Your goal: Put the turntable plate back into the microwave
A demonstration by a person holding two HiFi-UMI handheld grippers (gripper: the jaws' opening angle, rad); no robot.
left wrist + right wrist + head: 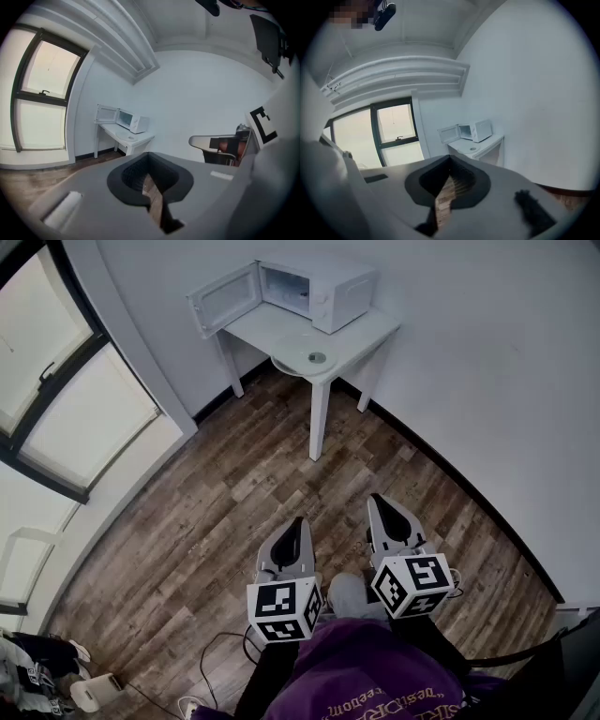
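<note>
on the far table (367,332), seemingly the turntable plate (296,358), far beyond left gripper (299,525), right gripper (377,503), both closed

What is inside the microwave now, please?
The microwave door stands open; the part of the inside that shows looks empty. The plate lies outside, on the table. The inside's deeper part is hidden.
</note>
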